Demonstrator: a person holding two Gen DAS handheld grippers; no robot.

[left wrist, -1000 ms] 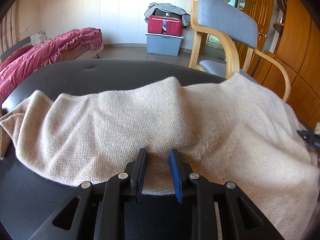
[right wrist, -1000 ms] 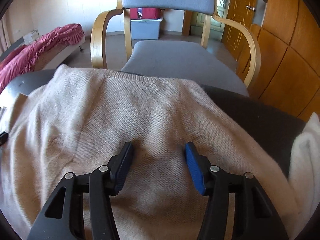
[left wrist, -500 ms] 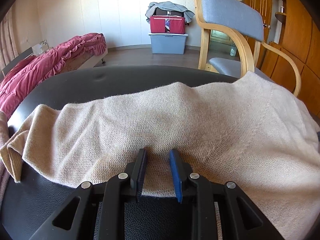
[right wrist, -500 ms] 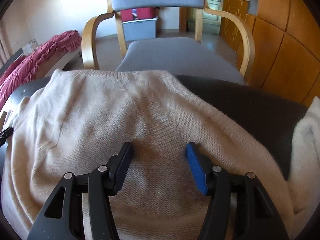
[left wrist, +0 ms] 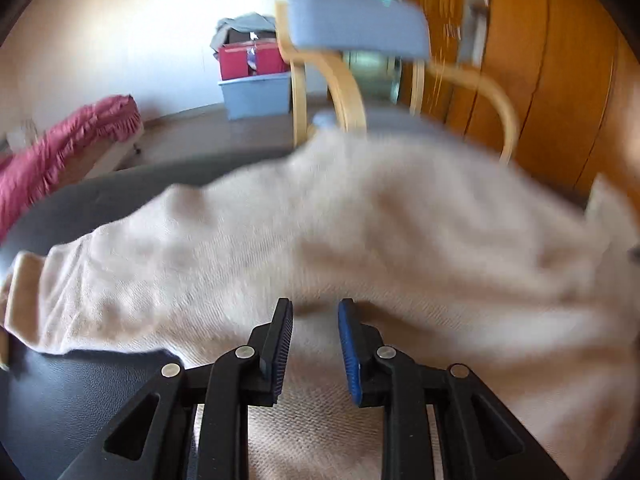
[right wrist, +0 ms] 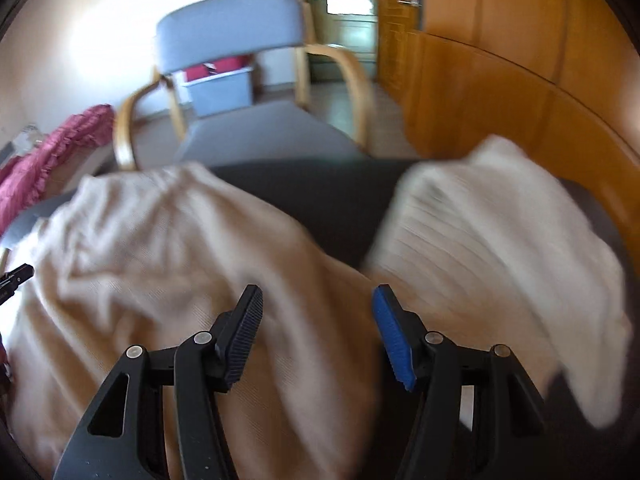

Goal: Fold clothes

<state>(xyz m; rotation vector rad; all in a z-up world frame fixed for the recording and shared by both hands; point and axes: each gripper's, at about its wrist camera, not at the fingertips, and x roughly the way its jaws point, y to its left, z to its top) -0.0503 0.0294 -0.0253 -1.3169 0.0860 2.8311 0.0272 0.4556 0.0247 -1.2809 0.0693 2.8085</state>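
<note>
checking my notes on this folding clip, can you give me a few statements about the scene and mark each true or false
1. The beige sweater lies on a dark surface. True.
2. A white knit garment lies to the right of the sweater. True.
3. The chair behind has a red backrest. False: it is grey-blue, on a light wooden frame.
4. The right tool is clamped shut. False: its jaws stand wide apart over the sweater.
5. The red bedding sits at the right. False: it sits at the left.
</note>
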